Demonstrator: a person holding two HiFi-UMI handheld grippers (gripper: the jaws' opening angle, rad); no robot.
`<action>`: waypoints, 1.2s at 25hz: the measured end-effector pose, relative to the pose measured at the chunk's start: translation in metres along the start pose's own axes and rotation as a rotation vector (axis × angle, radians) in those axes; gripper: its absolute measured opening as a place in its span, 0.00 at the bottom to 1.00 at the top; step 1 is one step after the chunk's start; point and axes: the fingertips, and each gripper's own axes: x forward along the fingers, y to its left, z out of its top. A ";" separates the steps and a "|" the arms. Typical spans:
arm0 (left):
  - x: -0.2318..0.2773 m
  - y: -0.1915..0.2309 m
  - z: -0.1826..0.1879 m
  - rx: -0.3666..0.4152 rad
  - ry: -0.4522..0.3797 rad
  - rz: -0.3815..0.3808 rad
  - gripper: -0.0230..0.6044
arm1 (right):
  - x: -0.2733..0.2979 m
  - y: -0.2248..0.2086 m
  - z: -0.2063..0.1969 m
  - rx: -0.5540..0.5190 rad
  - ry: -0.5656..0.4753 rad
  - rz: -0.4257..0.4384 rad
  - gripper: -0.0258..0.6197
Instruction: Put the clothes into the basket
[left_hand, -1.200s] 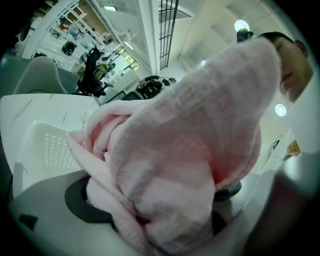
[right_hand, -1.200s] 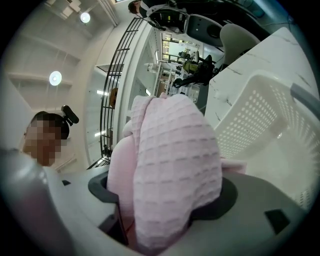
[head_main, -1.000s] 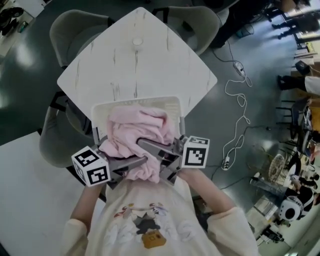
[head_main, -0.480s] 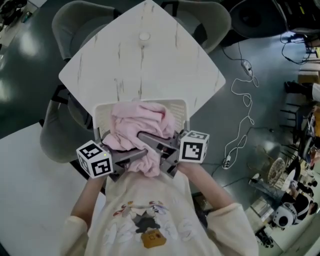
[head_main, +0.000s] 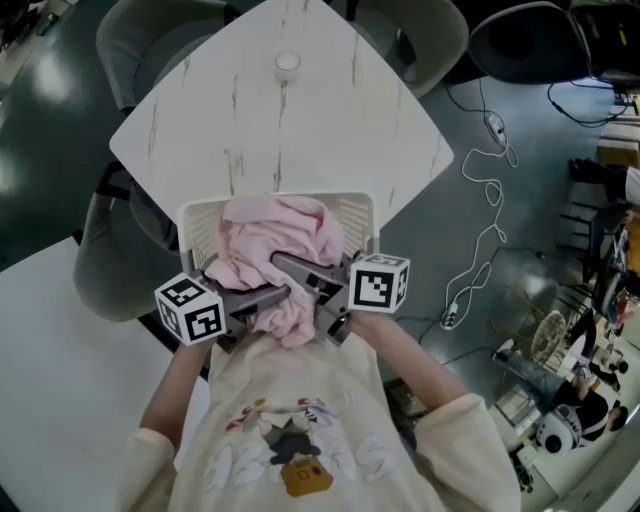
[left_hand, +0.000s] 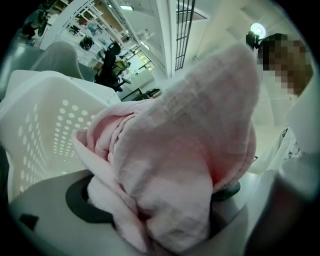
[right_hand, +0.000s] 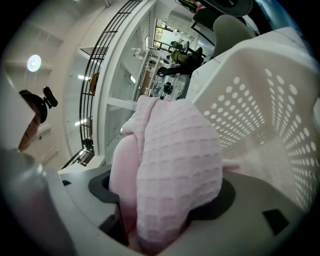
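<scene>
While the head view shows the pink cloth (head_main: 275, 235) heaped in the laundry basket (head_main: 355, 212) and over its near rim, the left gripper view shows the left gripper (left_hand: 165, 200) pinching it, and the right gripper view shows the right gripper (right_hand: 160, 205) likewise, perforated wall close.

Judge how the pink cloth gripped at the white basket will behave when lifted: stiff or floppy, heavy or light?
Probably floppy: the pink cloth sags in loose folds around the left hand-held gripper and right hand-held gripper. Likely light for its bulk: the weave looks thin. Probably not slippery, given its waffle texture.
</scene>
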 end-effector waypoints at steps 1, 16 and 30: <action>0.001 0.003 -0.003 0.002 0.009 0.006 0.94 | 0.000 -0.004 -0.002 0.003 0.005 -0.015 0.62; 0.014 0.038 -0.031 -0.031 0.071 0.106 0.91 | 0.003 -0.057 -0.015 0.055 0.058 -0.148 0.61; 0.030 0.071 -0.039 -0.027 0.117 0.233 0.83 | 0.011 -0.097 -0.001 -0.070 0.057 -0.246 0.59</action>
